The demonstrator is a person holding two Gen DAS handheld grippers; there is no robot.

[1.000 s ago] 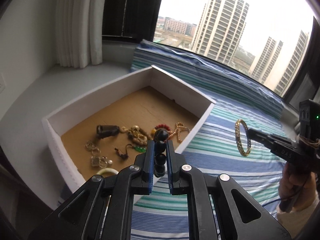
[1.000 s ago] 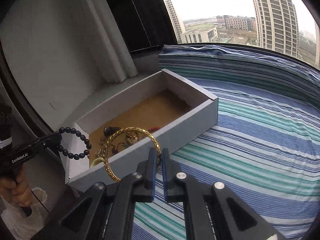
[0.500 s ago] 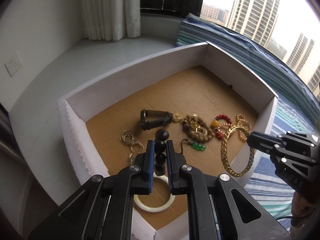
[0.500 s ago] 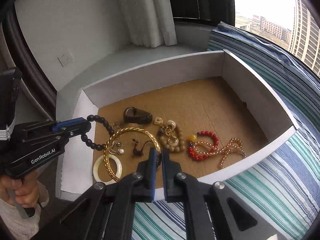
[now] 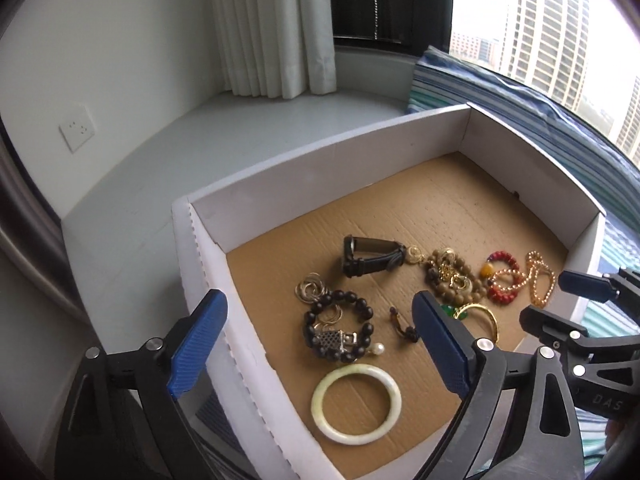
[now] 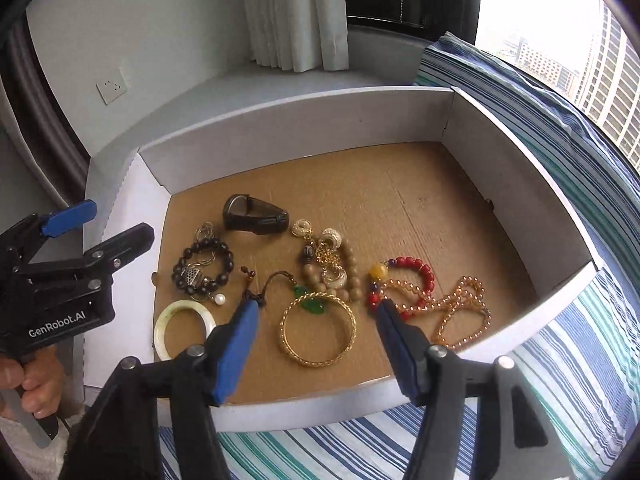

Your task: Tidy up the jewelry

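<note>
Left view: your left gripper (image 5: 316, 340) is opening with nothing between the pads, right over the black beads (image 5: 340, 330) lying in the box (image 5: 320, 172) mid-frame. The white bangle (image 5: 356, 398) sits lower centre and the watch (image 5: 370, 256) above.

Right view: your right gripper (image 6: 316, 344) is opening too, empty, with the gold bangle (image 6: 318, 330) flat on the cardboard between its fingers. Red beads (image 6: 412, 276) lie right of centre. Everything I can see is in the box and the striped cloth (image 6: 580, 360) looks bare, so you're probably near done.

1 box (image 6: 516, 200); 1 watch (image 6: 256, 216); 1 jade bangle (image 6: 184, 330); 1 gold bangle (image 6: 318, 330); 1 black bead bracelet (image 6: 202, 266)
</note>
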